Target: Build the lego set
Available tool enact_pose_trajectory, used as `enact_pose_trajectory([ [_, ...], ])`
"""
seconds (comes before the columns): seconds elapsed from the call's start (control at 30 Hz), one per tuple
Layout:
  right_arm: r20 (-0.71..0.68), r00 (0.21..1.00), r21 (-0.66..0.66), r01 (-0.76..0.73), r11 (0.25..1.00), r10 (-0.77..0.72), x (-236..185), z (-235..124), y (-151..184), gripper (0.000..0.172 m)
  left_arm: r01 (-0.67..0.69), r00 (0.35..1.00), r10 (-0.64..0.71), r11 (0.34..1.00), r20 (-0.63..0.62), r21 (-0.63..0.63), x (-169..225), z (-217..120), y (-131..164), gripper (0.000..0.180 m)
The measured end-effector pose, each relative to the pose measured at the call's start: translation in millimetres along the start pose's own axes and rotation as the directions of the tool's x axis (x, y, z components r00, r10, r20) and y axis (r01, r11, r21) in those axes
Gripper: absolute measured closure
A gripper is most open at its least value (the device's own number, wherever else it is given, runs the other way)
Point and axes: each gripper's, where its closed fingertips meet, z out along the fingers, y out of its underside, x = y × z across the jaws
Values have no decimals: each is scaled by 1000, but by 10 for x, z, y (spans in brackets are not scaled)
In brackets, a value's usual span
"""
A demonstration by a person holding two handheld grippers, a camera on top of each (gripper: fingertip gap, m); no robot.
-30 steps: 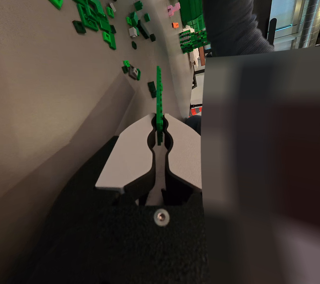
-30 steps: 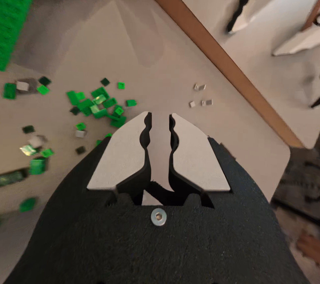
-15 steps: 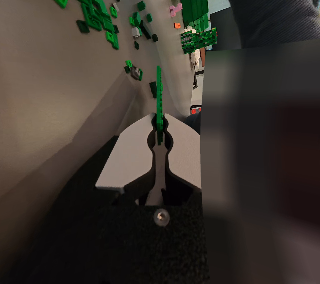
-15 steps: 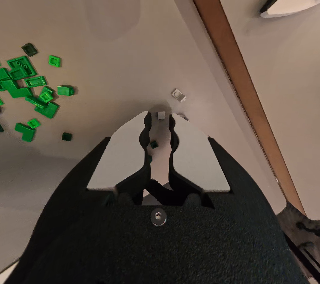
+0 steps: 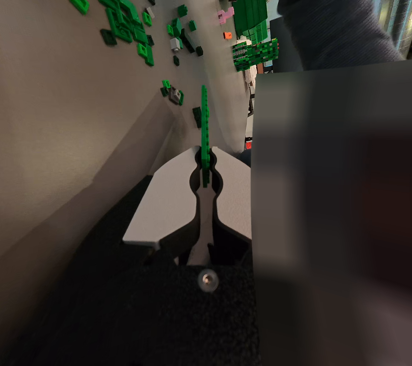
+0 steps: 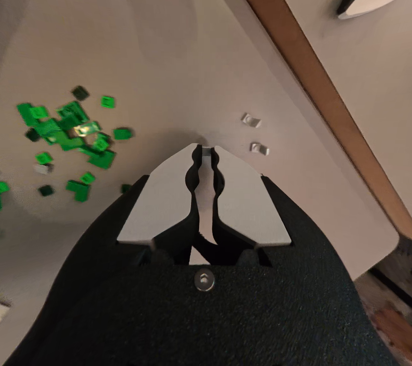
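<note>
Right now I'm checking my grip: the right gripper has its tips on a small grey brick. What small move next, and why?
Probably lift the right gripper straight up a little. Its tips are closed on the small grey brick low over the beige tabletop, and two similar grey bricks lie close on its right, so sliding sideways might knock them.

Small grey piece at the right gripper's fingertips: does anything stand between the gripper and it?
Nothing visible does. The small grey piece already sits between the right gripper fingertips, both pressing on it; the other two grey pieces lie apart, to its right.

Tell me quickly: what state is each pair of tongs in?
Left tongs: shut on a green studded plate.
Right tongs: shut on a small grey piece.
</note>
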Motion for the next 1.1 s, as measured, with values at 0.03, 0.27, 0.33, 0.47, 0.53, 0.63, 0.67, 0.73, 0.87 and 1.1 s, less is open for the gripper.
enact_pose_trajectory([
  [0.03,-27,999,22,-21,1000,21,-89,-59,-22,164,-7,1000,7,1000,-5,3,11,0,-2,176],
  [0.27,-305,922,141,-202,969,237,-960,-641,18,164,-79,997,80,995,-10,62,68,-36,-130,176],
  [0.33,-361,879,185,-258,948,310,-1218,-806,61,164,-91,996,91,992,-1,84,63,-14,-221,176],
  [0.47,-424,806,247,-335,909,413,-1601,-968,83,164,-93,995,95,990,-8,104,29,58,-365,176],
  [0.53,-440,784,267,-351,897,438,-1696,-984,41,164,-96,993,103,988,-54,120,60,100,-419,176],
  [0.63,-431,780,291,-356,888,454,-1748,-951,-89,164,-44,996,51,994,-72,100,-6,197,-396,176],
  [0.67,-420,787,289,-355,889,451,-1760,-925,-133,164,-32,997,38,995,-62,95,-48,222,-403,176],
  [0.73,-415,798,271,-351,897,437,-1753,-884,-177,164,-29,995,38,994,-92,101,-45,259,-433,176],
  [0.87,-326,834,236,-385,892,446,-1737,-713,-220,164,-19,989,33,996,-147,90,-43,318,-441,176],
  [1.1,-279,851,198,-402,894,444,-1655,-627,-264,165,-28,987,41,996,-157,89,-42,323,-446,176],
])
